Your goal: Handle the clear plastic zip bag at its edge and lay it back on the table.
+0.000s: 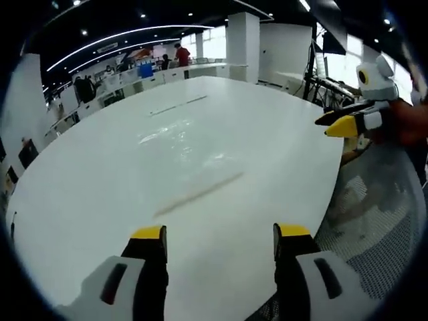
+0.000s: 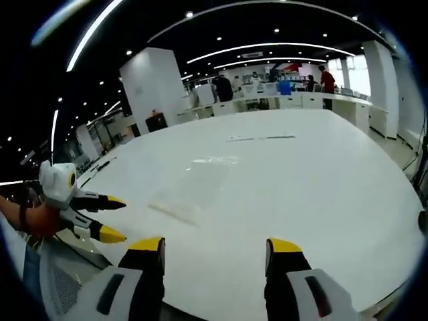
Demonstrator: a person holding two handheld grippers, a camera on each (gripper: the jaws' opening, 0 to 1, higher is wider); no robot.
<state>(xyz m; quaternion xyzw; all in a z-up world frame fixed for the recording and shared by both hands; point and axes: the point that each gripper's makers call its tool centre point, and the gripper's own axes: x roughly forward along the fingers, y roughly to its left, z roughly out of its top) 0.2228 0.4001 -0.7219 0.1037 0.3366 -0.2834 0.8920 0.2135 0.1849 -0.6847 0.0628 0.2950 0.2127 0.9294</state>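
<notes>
White table (image 1: 80, 200), faint clear bag (image 1: 180, 137)

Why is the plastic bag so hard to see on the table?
In the left gripper view the clear bag shows mainly as shiny glare and a blurred edge on the white table; in the right gripper view it is a faint glint, and the fisheye lens bends the ceiling lights.
</notes>
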